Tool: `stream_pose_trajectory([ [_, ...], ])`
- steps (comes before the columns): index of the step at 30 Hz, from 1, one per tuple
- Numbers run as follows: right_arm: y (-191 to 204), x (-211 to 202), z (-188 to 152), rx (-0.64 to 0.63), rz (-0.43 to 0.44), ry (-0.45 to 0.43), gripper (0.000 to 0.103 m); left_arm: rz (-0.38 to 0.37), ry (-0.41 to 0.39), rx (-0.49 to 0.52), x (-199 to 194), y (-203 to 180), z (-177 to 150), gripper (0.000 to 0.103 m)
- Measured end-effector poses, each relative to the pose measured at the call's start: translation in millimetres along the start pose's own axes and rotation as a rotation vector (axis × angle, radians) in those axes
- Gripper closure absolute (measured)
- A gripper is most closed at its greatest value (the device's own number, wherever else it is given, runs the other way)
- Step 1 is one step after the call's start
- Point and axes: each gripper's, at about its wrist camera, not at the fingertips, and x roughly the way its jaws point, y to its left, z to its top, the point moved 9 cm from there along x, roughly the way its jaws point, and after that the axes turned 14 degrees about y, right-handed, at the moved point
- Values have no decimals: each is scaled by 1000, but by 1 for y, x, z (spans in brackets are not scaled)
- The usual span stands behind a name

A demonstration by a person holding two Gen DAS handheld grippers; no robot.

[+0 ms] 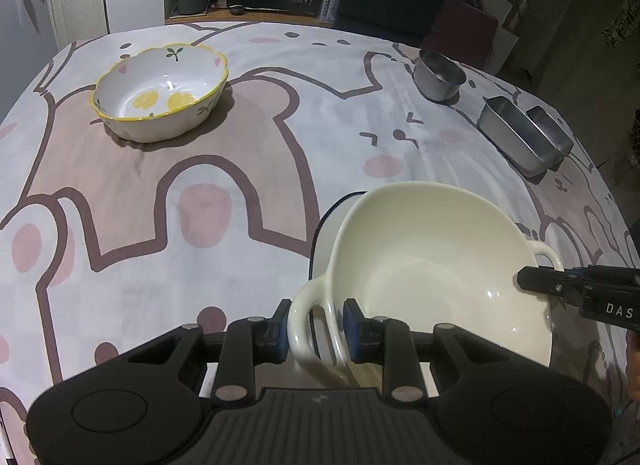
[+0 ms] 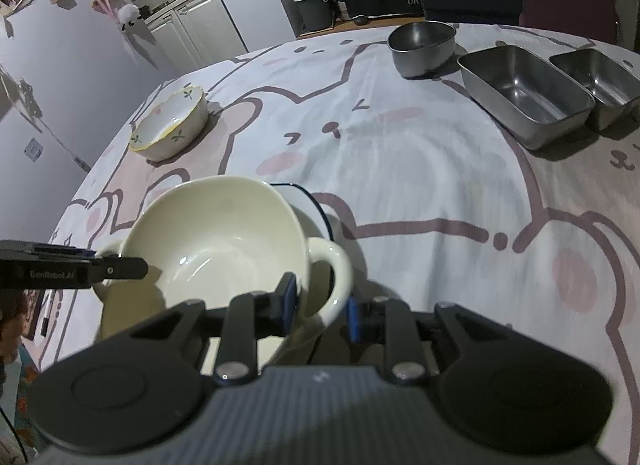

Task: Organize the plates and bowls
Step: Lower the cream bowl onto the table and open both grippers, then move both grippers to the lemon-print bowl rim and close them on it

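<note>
A cream bowl with two loop handles (image 1: 432,265) (image 2: 216,241) hangs tilted just above a white plate with a dark blue rim (image 1: 322,241) (image 2: 316,205). My left gripper (image 1: 317,329) is shut on the bowl's near handle in the left wrist view, one blue pad on each side of the loop. It enters the right wrist view from the left edge (image 2: 132,269). My right gripper (image 2: 320,307) is shut on the opposite handle, with one finger inside the rim. In the left wrist view it reaches in from the right (image 1: 532,281). Most of the plate is hidden under the bowl.
A yellow-rimmed scalloped bowl with a lemon print (image 1: 160,93) (image 2: 172,129) sits at the far left of the bear-print tablecloth. At the far right stand a round steel bowl (image 1: 438,75) (image 2: 422,47) and two rectangular steel tins (image 1: 516,137) (image 2: 524,97) (image 2: 600,81). Chairs stand behind the table.
</note>
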Motion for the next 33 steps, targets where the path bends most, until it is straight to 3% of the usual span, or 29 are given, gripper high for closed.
stream_pose_trajectory([
  [15,-3,0,1,31,24,6,72,-9,10,5,0,-3,-3,74],
  [16,-3,0,1,36,24,7,71,-10,16,6,0,-3,-3,73],
  [17,-4,-1,1,34,18,4,64,-12,23,6,0,-3,-4,72],
  [20,-2,-8,1,27,20,-4,42,-24,27,12,-3,-6,-6,60],
  [21,-2,-11,0,29,22,-6,40,-29,24,15,-4,-7,-6,53],
  [23,-2,-15,-1,29,11,-7,33,-35,12,25,-10,-10,-6,39],
  [25,-2,-19,-3,23,-13,-8,27,-27,0,35,-16,-12,-6,17],
  [29,-3,-29,-4,10,-50,-14,7,4,-33,25,-33,-9,1,6],
  [31,-3,-34,0,14,-39,-14,0,12,-63,1,-44,-3,8,1],
  [33,0,-40,9,-10,-47,-25,0,25,-95,-37,-55,5,16,0],
])
